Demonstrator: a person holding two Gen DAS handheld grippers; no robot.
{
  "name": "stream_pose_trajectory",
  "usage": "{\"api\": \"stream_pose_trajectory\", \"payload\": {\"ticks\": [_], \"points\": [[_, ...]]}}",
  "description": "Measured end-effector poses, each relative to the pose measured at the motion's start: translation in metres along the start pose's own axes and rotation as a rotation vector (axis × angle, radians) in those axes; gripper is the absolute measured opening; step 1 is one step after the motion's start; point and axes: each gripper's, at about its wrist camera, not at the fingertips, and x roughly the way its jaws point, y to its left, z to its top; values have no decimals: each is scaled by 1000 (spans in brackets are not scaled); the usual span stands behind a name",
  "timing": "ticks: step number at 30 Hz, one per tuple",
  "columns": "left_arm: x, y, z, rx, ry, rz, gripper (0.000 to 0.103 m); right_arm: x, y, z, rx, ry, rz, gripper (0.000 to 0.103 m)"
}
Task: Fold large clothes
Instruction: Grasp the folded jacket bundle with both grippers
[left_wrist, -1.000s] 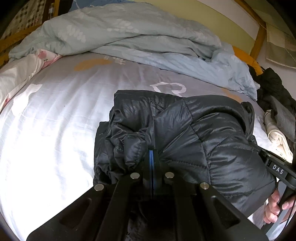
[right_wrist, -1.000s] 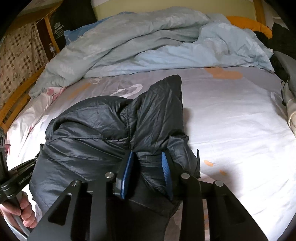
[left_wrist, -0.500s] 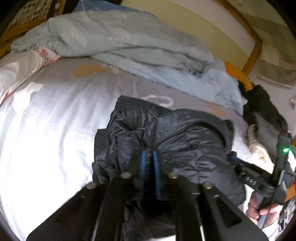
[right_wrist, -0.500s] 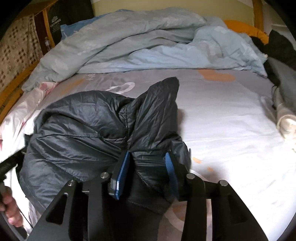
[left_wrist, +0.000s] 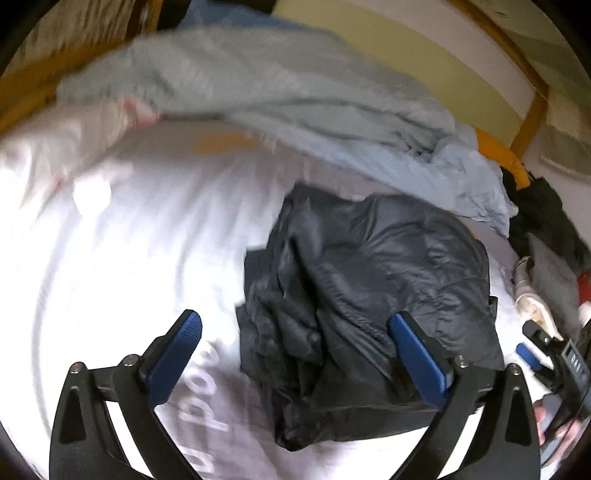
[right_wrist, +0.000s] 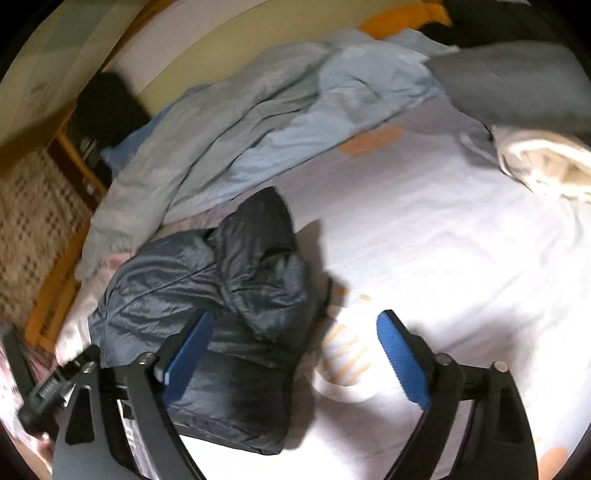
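Observation:
A dark quilted puffer jacket (left_wrist: 373, 295) lies in a folded bundle on the white bed sheet (left_wrist: 122, 258). It also shows in the right wrist view (right_wrist: 221, 306), left of centre. My left gripper (left_wrist: 295, 325) is open wide and empty, raised above the jacket's near left part. My right gripper (right_wrist: 295, 325) is open wide and empty, above the jacket's right edge and the sheet. The right gripper's body shows at the right edge of the left wrist view (left_wrist: 554, 362). The left gripper's body shows at the lower left of the right wrist view (right_wrist: 55, 384).
A crumpled light blue duvet (left_wrist: 295, 107) lies along the far side of the bed. Dark and cream clothes (left_wrist: 543, 236) are piled at the right. A wooden bed frame (right_wrist: 55, 295) runs along the left. A cream garment (right_wrist: 543, 166) lies far right.
Both grippers were shut on jacket folds; both have opened wide, let go and pulled back and up. The jacket now rests on the bed.

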Motion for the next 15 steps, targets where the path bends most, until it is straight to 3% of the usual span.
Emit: {"api": "stream_pose_trajectory", "payload": {"ticks": [1,7,12,15], "points": [[7,5,-1,-38,36,-42,103,-1,-2,-1,10,-3,16,102],[30,32,-12,-263,192,-204,103,20,-3,-13,65,71,95,103],[37,26,-23,-229,223,-207,103,53,2,-26,74,160,122,103],[52,16,-28,-201,268,-188,103,66,14,-34,15,191,138,103]]}}
